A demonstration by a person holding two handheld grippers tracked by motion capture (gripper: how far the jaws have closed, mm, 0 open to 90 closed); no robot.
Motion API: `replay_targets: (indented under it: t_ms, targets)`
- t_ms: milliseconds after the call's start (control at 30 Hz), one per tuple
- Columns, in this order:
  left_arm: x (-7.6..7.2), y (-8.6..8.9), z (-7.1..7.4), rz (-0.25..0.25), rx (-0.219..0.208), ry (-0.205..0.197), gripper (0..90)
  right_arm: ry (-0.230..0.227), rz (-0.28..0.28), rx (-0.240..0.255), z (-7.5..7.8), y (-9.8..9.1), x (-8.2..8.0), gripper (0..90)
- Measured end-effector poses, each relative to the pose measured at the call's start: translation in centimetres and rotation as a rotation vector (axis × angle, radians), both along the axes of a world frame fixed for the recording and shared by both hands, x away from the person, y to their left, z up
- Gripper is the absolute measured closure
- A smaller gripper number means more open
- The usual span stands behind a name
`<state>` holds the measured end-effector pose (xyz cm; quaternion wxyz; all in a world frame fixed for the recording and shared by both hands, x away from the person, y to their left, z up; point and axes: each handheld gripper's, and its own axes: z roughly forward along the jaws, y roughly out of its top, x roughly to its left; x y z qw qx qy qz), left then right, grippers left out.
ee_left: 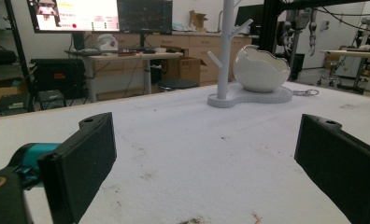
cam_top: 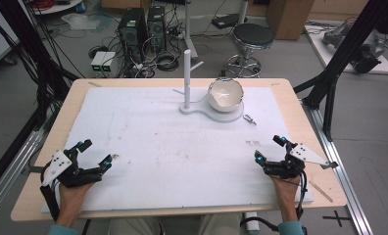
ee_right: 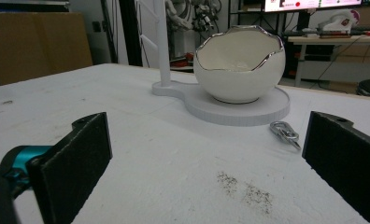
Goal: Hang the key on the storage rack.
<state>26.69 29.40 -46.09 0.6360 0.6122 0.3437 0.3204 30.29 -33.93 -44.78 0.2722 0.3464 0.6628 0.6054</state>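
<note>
Both idle on the white-covered counter (cam_top: 148,147): left gripper (cam_top: 95,155) at 8 o'clock, right gripper (cam_top: 269,148) at 4, jaws wide apart, nothing between them. Small metal clasp (ee_right: 285,132) lies at 1 o'clock, just beside the egg-shaped bowl (cam_top: 225,94) on its stand (cam_top: 188,78). Scuffed, speckled surface; lab room with computer towers (cam_top: 142,29) and a stool (cam_top: 253,36) beyond.

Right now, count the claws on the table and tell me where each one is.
2. The left claw rests open at the table's near left corner; the right claw rests open at the near right corner. Both point toward the egg-shaped bowl on its white stand.
</note>
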Motion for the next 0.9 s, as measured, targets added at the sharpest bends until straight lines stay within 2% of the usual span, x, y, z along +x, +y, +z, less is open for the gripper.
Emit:
replay_targets:
  t_ms: [267, 433, 600, 700, 833, 900]
  targets:
    - [-0.1, -0.1, 0.0, 0.013, 0.011, -0.005, 6.0, 0.000, 0.003, -0.007, 0.0, 0.1, -0.1, 0.6]
    - [-0.1, -0.1, 0.0, 0.017, 0.005, -0.004, 6.0, 0.013, 0.003, 0.013, 0.0, -0.1, 0.0, 0.6]
    - [-0.1, -0.1, 0.0, 0.018, 0.005, -0.003, 6.0, 0.010, 0.018, 0.003, 0.0, -0.1, 0.2, 0.6]
    - [-0.1, -0.1, 0.0, 0.019, 0.007, -0.003, 6.0, 0.027, 0.016, 0.033, 0.1, -0.3, 0.4, 0.6]
    - [-0.1, -0.1, 0.0, 0.014, 0.003, -0.001, 6.0, 0.031, 0.004, 0.031, 0.9, -0.5, 0.8, 0.6]
    - [-0.1, -0.1, 0.0, 0.016, 0.007, -0.005, 6.0, 0.030, -0.002, 0.012, 1.6, -0.5, 1.0, 0.6]
